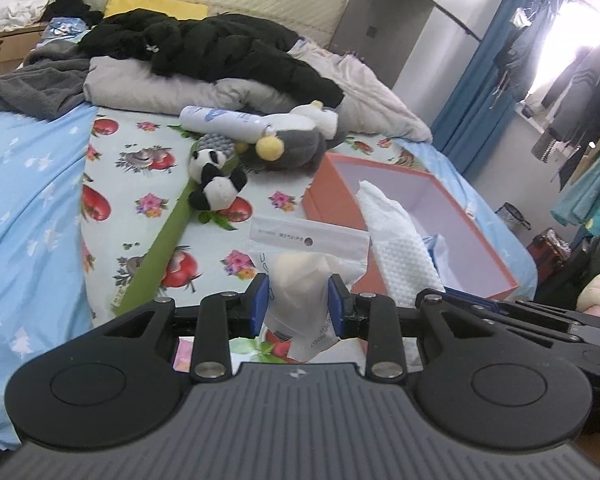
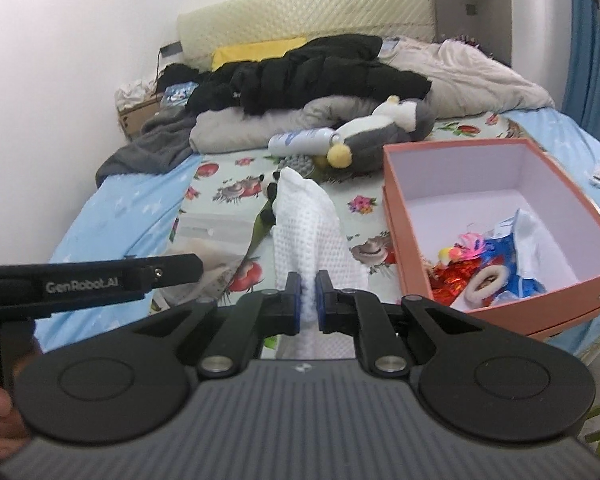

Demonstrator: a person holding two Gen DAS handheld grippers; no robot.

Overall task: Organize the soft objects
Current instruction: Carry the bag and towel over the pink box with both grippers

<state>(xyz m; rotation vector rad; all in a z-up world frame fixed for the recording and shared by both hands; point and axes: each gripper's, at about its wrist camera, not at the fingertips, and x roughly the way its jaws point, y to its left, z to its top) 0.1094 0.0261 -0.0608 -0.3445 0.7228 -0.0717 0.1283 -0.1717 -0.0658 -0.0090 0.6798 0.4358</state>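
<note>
Left gripper (image 1: pixel 298 300): jaws clenched on a clear plastic bag (image 1: pixel 300 276) with a pale soft item inside; the bag's white header strip stands up past the blue pads (image 1: pixel 260 300). The bag is lifted off the bed (image 1: pixel 36 208), near its foot edge.

Right gripper (image 2: pixel 308 298): jaws clenched on a white waffle-weave cloth (image 2: pixel 304 224), which rises ahead of the pads in a loose peak. In the left wrist view the cloth (image 1: pixel 396 232) hangs just beside the near-left corner of the orange box (image 1: pixel 324 184), overlapping its rim.

The orange box (image 2: pixel 496 304) sits open on the right side of the bed, its far wall near the blue sheet edge. Inside, at the near end: a blue and white wrapper (image 2: pixel 516 248), red foil and pink bits, and a pale fuzzy ring (image 2: pixel 486 282). The far half of the box floor shows bare lilac.

Mid-bed, beyond both grippers: a panda plush (image 1: pixel 216 180) lying across a green strip (image 1: pixel 160 248); a grey and white plush (image 1: pixel 296 144) with a yellow pompom, touching a white spray bottle (image 1: pixel 224 120). Between the panda and the box lies a patch of open flowered sheet.

Head of bed: black jacket (image 1: pixel 220 48) heaped over a grey duvet (image 1: pixel 172 88), against a cream headboard.
</note>
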